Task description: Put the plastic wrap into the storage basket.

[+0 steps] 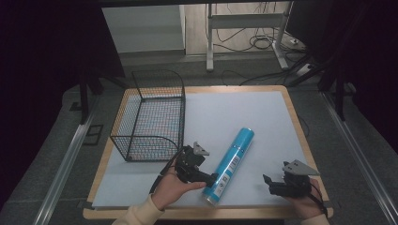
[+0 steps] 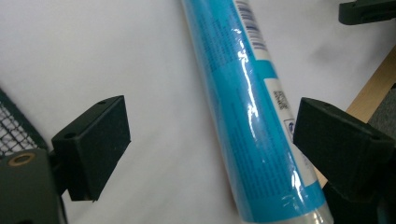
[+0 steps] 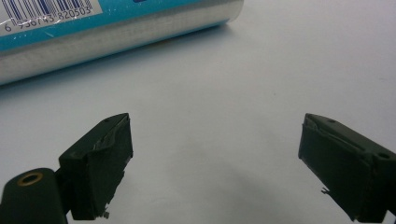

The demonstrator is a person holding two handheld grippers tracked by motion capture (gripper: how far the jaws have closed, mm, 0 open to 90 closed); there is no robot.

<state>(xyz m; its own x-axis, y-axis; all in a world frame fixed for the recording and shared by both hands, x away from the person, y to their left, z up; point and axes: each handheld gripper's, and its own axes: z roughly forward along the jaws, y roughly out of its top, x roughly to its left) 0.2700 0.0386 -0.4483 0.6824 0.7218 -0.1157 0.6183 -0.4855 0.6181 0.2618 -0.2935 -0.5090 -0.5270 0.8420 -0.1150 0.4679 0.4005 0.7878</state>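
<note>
A black wire basket [image 1: 150, 117] stands on the far left part of the worktop [image 1: 291, 112], upright and with nothing in it. A long blue tube [image 1: 231, 164] with a barcode label lies on its side on the white sheet [image 1: 234, 112] that covers the wooden worktop, slanting from the near edge toward the middle, right of the basket and apart from it. The left gripper [image 1: 206, 179] sits at the near end of the tube, its jaws spread wide; in the left gripper view the tube [image 2: 247, 116] lies between them, unpressed. The right gripper [image 1: 272, 185] rests near the right front corner, jaws wide apart over bare sheet. Beyond the worktop are grey carpet, metal desk legs and loose cables
</note>
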